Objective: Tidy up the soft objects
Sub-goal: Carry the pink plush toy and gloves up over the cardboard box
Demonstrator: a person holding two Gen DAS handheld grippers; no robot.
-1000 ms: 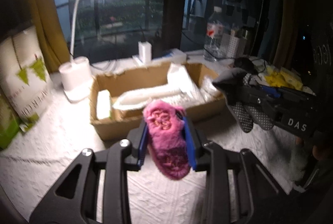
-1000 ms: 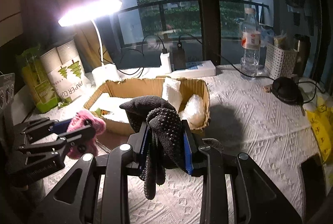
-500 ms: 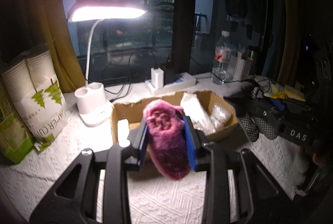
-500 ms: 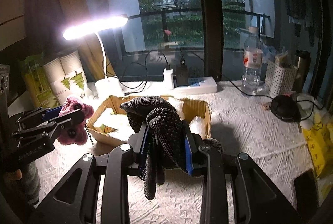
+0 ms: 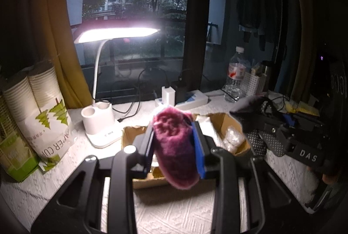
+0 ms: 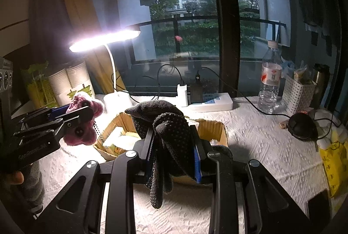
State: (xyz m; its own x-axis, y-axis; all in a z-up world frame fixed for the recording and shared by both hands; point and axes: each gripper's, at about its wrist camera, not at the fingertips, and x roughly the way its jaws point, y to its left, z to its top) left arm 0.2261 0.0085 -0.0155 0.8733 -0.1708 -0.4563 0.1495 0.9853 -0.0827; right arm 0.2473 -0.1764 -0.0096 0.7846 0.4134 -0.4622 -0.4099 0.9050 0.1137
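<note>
My left gripper [image 5: 174,147] is shut on a fuzzy pink sock [image 5: 174,153], held up in the air in front of an open cardboard box [image 5: 224,123] on the white table. My right gripper [image 6: 173,149] is shut on a black dotted glove [image 6: 169,138] whose fingers dangle below the pads. The same box [image 6: 214,127] lies just beyond the glove, with white and clear plastic packets inside. In the left wrist view the right gripper [image 5: 256,125] with the glove [image 5: 248,107] hovers at the right. The right wrist view shows the left gripper [image 6: 80,116] with the pink sock [image 6: 84,103] at the left.
A lit white desk lamp [image 5: 100,125] stands behind the box at the left, beside packs of paper cups [image 5: 41,112]. A power strip [image 6: 211,102], a water bottle [image 6: 269,81], a white basket [image 6: 299,92] and a black round object [image 6: 301,126] sit along the back and right. A yellow bag [image 6: 335,157] lies at the right edge.
Both grippers have risen with their loads still held. The box now sits lower and farther off in both views, and more of the window shows.
</note>
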